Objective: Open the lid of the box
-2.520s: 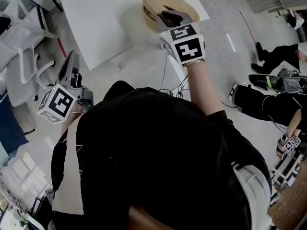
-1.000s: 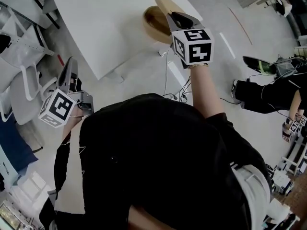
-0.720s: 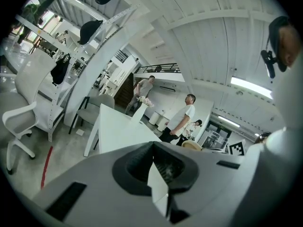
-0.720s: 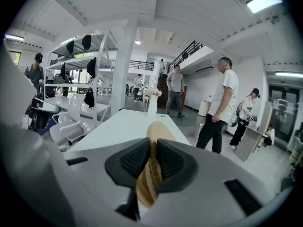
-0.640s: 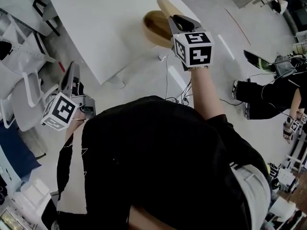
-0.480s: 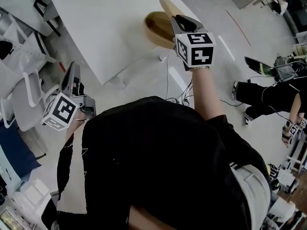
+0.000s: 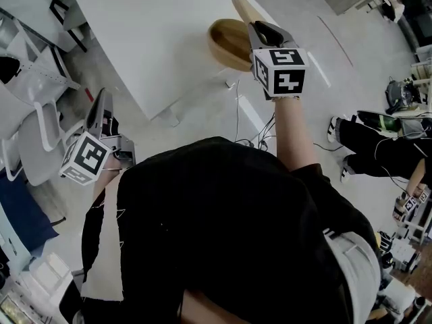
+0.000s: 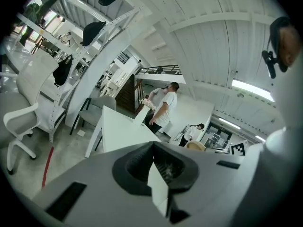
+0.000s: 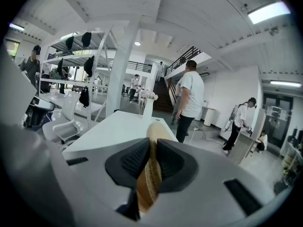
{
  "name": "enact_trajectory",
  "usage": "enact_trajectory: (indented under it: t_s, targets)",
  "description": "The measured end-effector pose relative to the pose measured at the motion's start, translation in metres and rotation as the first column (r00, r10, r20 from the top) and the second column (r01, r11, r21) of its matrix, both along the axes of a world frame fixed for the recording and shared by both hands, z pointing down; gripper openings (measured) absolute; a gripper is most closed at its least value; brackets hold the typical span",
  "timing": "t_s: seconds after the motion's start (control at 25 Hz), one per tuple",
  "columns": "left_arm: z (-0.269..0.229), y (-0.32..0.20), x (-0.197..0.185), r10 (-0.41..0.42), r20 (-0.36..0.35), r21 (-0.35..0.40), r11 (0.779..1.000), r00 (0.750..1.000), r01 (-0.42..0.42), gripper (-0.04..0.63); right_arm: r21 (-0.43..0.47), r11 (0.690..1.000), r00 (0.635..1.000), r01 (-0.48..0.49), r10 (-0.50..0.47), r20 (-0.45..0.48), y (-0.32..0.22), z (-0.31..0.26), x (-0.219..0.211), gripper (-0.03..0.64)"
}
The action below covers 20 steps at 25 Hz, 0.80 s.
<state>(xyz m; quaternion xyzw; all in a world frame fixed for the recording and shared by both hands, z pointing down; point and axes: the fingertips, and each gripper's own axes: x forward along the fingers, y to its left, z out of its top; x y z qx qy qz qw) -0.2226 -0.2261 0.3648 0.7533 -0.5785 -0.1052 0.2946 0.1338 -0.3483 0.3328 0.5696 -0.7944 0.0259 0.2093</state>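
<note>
A round woven box (image 7: 228,43) stands open on the white table's (image 7: 148,39) near corner, its brown inside showing. My right gripper (image 7: 260,27) is shut on the rim of the woven lid (image 7: 243,9), which stands tilted up on edge above the box's right side. In the right gripper view the lid (image 9: 155,132) runs edge-on between the dark pads of that gripper (image 9: 150,164), which press on it. My left gripper (image 7: 101,110) hangs low at the person's left side, away from the table, shut on nothing; in its own view the left gripper (image 8: 158,174) points towards the table (image 8: 118,129).
White chairs (image 7: 34,113) stand left of the table. Cables (image 7: 246,123) lie on the floor near the table leg. Seated people's legs (image 7: 378,137) are at the right. A person in a white shirt (image 9: 191,98) stands beyond the table's far end, near a white vase (image 9: 147,105).
The lid lay flat on the box at first; my right gripper has lifted it and tipped it up on edge, drifting right. The box is uncovered. My left gripper has hardly moved.
</note>
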Motion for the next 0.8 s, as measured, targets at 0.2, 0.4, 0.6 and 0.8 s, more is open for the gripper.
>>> enact_trajectory:
  t_s: [0.2, 0.4, 0.6, 0.8]
  targets:
    - [-0.002, -0.004, -0.006, 0.003, -0.003, 0.003, 1.0, 1.0, -0.003, 0.009, 0.012, 1.0, 1.0, -0.011, 0.012, -0.019, -0.002, -0.007, -0.001, 0.052]
    - [-0.001, -0.01, -0.013, 0.013, -0.01, 0.0, 1.0, 1.0, -0.013, 0.009, 0.016, 0.999, 0.999, -0.042, 0.043, -0.022, -0.001, -0.012, 0.0, 0.052]
    - [-0.006, -0.017, -0.011, 0.05, -0.04, 0.0, 0.999, 0.998, -0.05, 0.009, 0.018, 0.997, 0.997, -0.069, 0.07, -0.032, 0.008, -0.019, 0.001, 0.052]
    - [-0.006, -0.016, -0.011, 0.086, -0.039, 0.002, 0.996, 0.996, -0.086, 0.009, 0.024, 0.994, 0.994, -0.104, 0.105, -0.038, 0.021, -0.024, 0.004, 0.052]
